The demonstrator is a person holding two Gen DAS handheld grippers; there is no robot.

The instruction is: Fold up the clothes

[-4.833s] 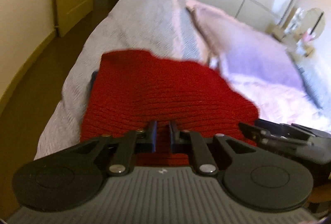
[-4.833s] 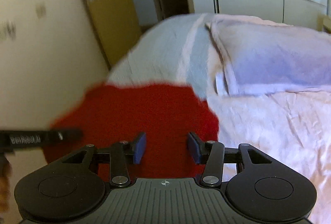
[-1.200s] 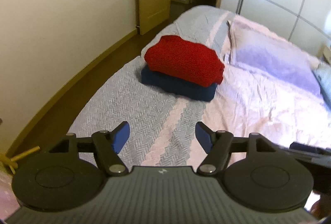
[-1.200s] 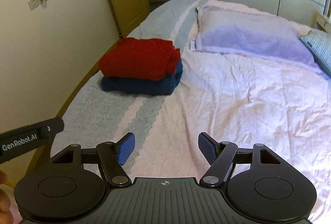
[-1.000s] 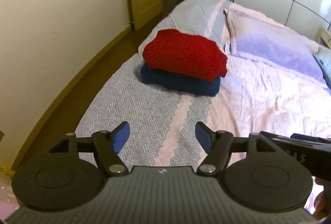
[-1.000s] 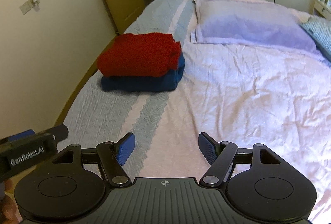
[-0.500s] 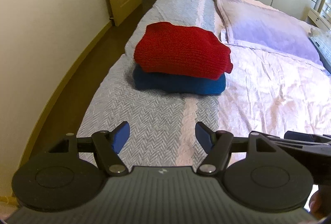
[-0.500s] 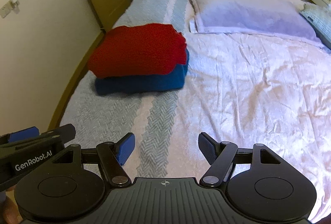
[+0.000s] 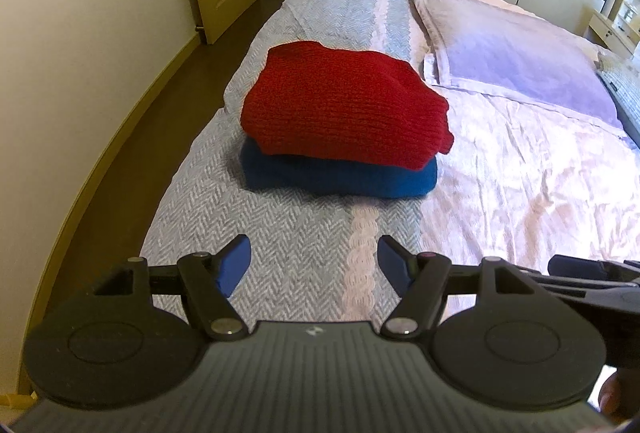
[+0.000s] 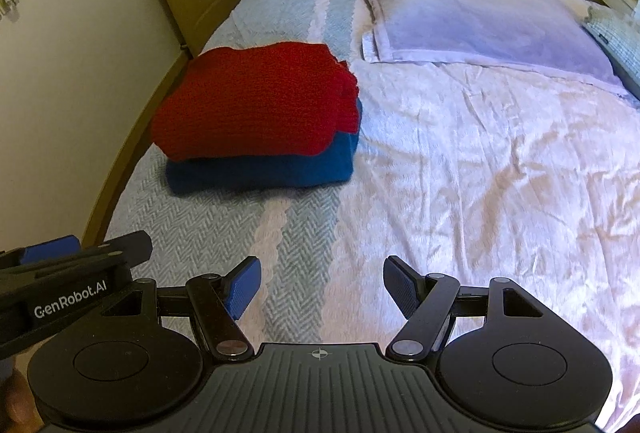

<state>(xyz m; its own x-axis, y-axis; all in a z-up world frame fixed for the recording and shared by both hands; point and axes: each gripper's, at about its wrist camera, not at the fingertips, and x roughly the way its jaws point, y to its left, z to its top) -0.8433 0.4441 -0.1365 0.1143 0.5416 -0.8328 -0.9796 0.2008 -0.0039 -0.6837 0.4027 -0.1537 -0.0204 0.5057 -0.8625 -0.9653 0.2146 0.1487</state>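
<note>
Both claws have drawn back from the stack; left claw [image 9: 314, 265] and right claw [image 10: 322, 287] hang wide and empty; red sweater [image 9: 344, 109] rests folded on blue garment [image 9: 340, 177] on the bed [image 10: 480, 161]; soft, floppy knit, best gripped at folded edges.

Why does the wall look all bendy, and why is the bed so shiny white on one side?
Left wrist view: the fisheye lens curves the wall and its skirting, though they are straight. Right wrist view: strong light washes out the pink sheet, while the red sweater stays sharp and casts a soft shadow in front of the blue one. Both views darken at the corners.
</note>
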